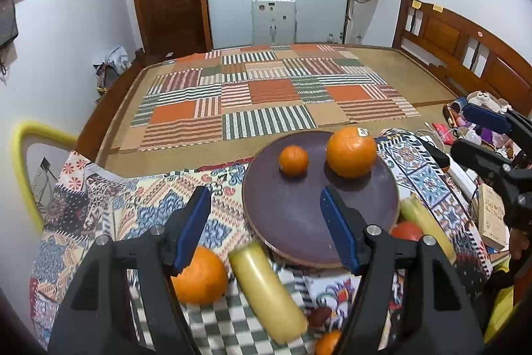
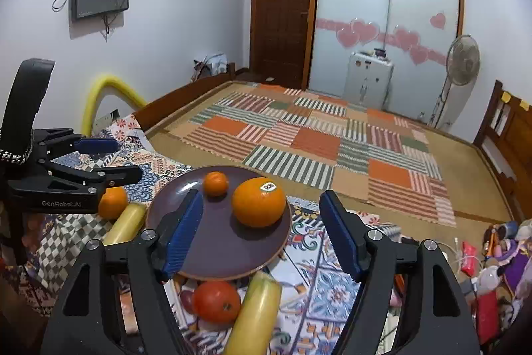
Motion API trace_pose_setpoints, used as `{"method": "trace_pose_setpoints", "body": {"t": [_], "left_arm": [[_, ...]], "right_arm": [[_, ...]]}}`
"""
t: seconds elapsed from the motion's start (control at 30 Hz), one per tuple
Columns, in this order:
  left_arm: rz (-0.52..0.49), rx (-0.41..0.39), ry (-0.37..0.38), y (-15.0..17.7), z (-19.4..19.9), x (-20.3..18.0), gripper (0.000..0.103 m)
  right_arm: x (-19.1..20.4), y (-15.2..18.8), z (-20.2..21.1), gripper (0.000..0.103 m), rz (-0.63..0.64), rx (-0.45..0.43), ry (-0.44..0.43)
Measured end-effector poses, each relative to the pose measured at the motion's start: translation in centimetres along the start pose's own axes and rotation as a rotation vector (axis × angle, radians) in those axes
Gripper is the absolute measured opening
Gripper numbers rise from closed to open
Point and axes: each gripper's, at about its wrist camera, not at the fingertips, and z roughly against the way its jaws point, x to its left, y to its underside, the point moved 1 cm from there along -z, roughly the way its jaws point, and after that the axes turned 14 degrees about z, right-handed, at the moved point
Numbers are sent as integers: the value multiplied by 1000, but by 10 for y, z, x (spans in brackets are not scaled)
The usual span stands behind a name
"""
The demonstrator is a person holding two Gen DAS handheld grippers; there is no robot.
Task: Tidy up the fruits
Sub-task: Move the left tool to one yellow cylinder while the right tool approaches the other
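A dark purple plate (image 1: 292, 222) (image 2: 226, 252) lies on a patterned cloth and holds a big stickered orange (image 1: 350, 152) (image 2: 258, 202) and a small mandarin (image 1: 293, 160) (image 2: 215, 183). My left gripper (image 1: 266, 222) (image 2: 109, 160) is open and empty, above the plate's near left edge. Below it lie an orange (image 1: 202, 278) (image 2: 113, 202) and a yellow banana (image 1: 266, 291) (image 2: 128, 223). My right gripper (image 2: 262, 228) (image 1: 465, 135) is open and empty over the plate. Near it lie a red tomato (image 2: 216, 301) (image 1: 407, 230) and a second banana (image 2: 256, 315) (image 1: 422, 218).
A small orange fruit (image 1: 327, 343) and a dark brown fruit (image 1: 319, 315) lie at the bottom of the left wrist view. A checked bedspread (image 1: 266, 102) covers the bed behind. Books (image 1: 492, 215) and toys (image 2: 498, 255) crowd the right side. A yellow chair back (image 1: 23, 162) stands at left.
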Motion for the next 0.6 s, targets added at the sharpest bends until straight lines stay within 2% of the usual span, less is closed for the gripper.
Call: {"method": "trace_pose_setpoints", "body": {"t": [0.17,0.3,0.6], "left_arm": [[10,-32,22,21,26,1,68],[6,-23,28,39,31,2,68],[18,38,19,78,16,3,68]], "right_arm": [[4,15,25,70,-11,-39,3],[6,31,33,70,-34,-39,16],[21,72,19,70,-57,45,51]]}}
